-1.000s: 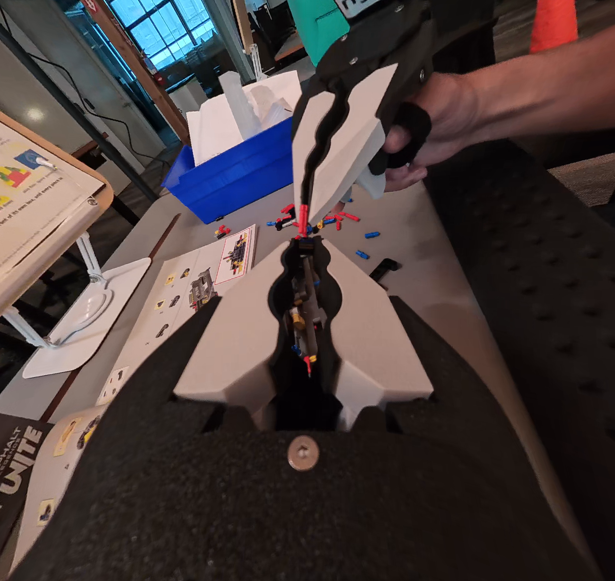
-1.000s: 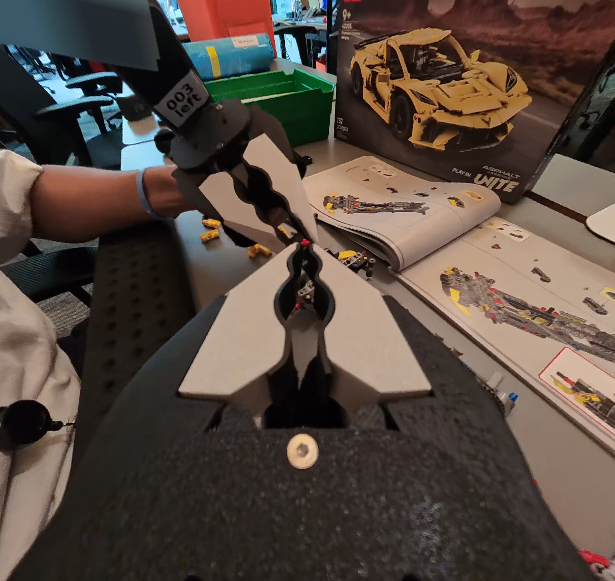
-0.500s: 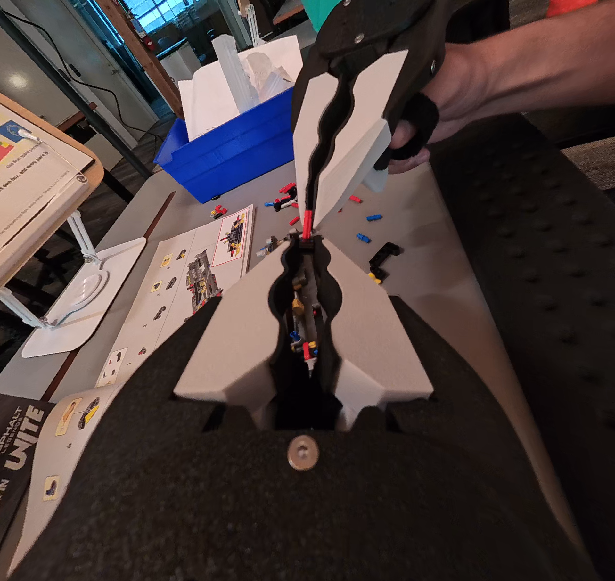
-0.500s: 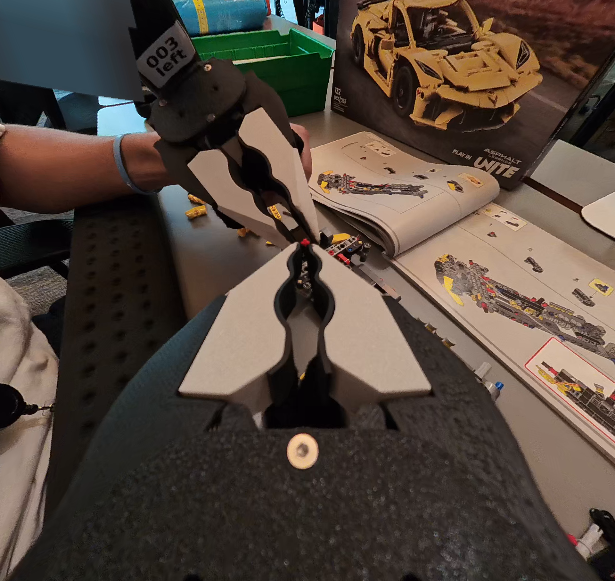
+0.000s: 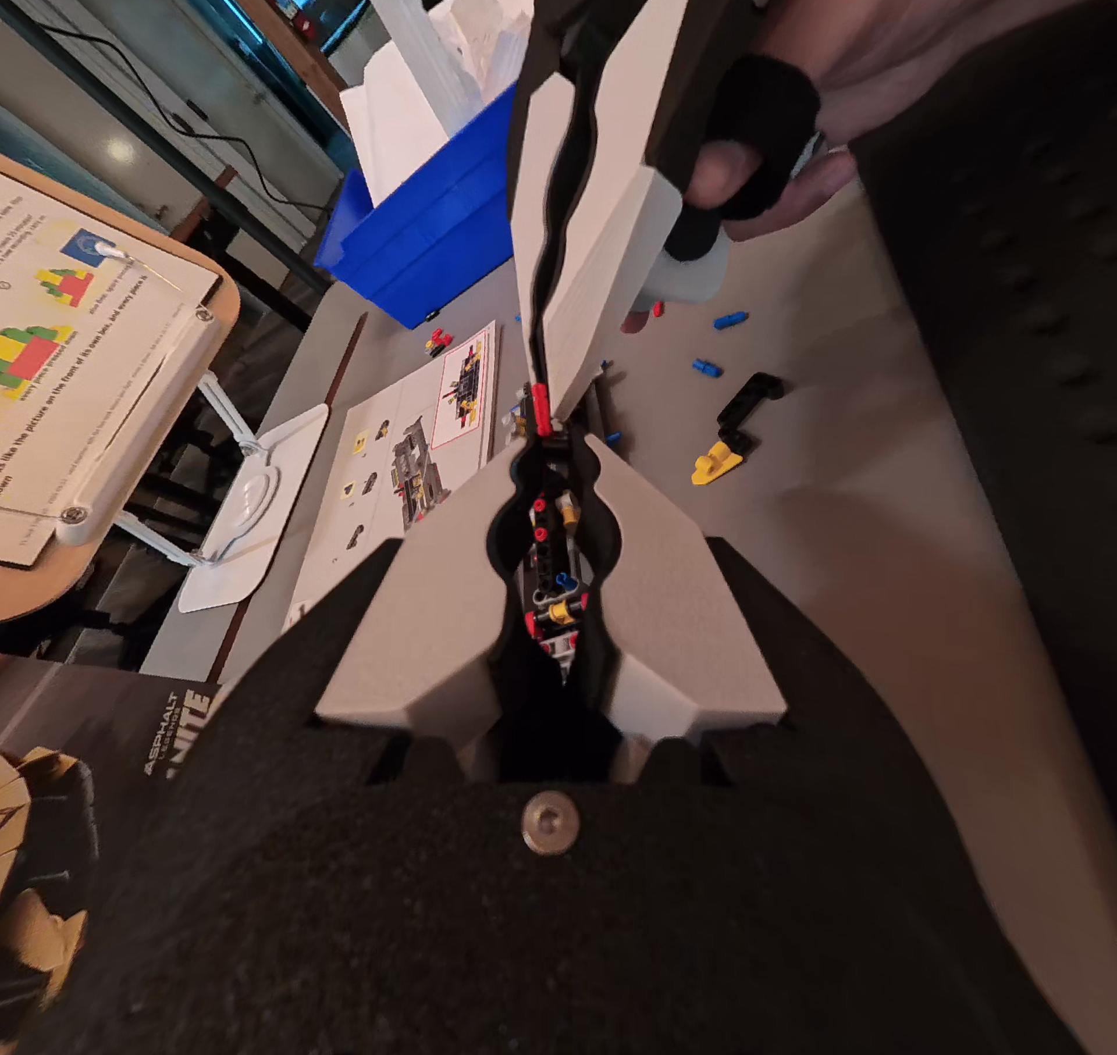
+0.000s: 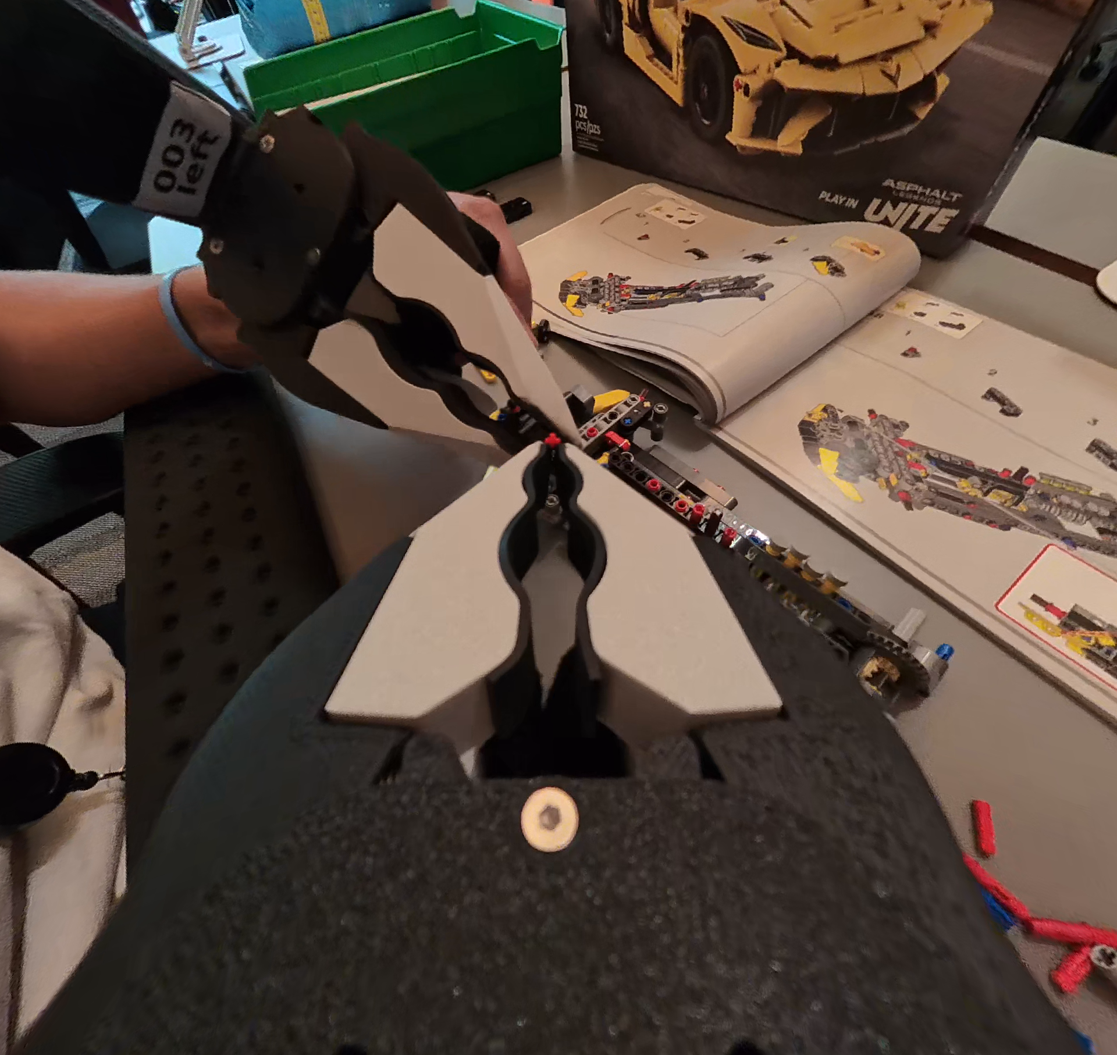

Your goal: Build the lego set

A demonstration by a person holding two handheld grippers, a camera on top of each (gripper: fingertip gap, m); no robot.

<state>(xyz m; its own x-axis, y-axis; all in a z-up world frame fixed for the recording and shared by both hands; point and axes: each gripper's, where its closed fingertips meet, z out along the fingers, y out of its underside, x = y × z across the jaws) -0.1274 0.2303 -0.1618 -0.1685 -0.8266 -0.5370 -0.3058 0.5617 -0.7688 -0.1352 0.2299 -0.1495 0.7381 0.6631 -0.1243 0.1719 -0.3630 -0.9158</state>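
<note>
A long grey, black and yellow Lego chassis (image 6: 677, 491) lies along the table beside the open instruction booklet (image 6: 725, 307). My left gripper (image 5: 553, 446) is shut on one end of the chassis (image 5: 553, 573), which shows between its fingers. My right gripper (image 6: 551, 449) is shut on a small red pin (image 6: 551, 440). It holds the pin against the chassis end at the left gripper's tip (image 6: 544, 428). In the left wrist view the right gripper (image 5: 544, 416) comes down from above with the red pin (image 5: 541, 406) at its tip.
The Lego box (image 6: 786, 59) and a green bin (image 6: 423, 77) stand at the back. A blue bin (image 5: 435, 240) stands behind loose blue pins (image 5: 707, 367) and a black-and-yellow piece (image 5: 725, 452). Red pieces (image 6: 1039, 929) lie close by. A black perforated surface (image 5: 997, 361) borders the table. My two grippers' fingertips are within a few centimetres of each other.
Both grippers have moved lower and closer to the table. The red pin has stayed at the chassis end. More of the chassis now shows along the table.
</note>
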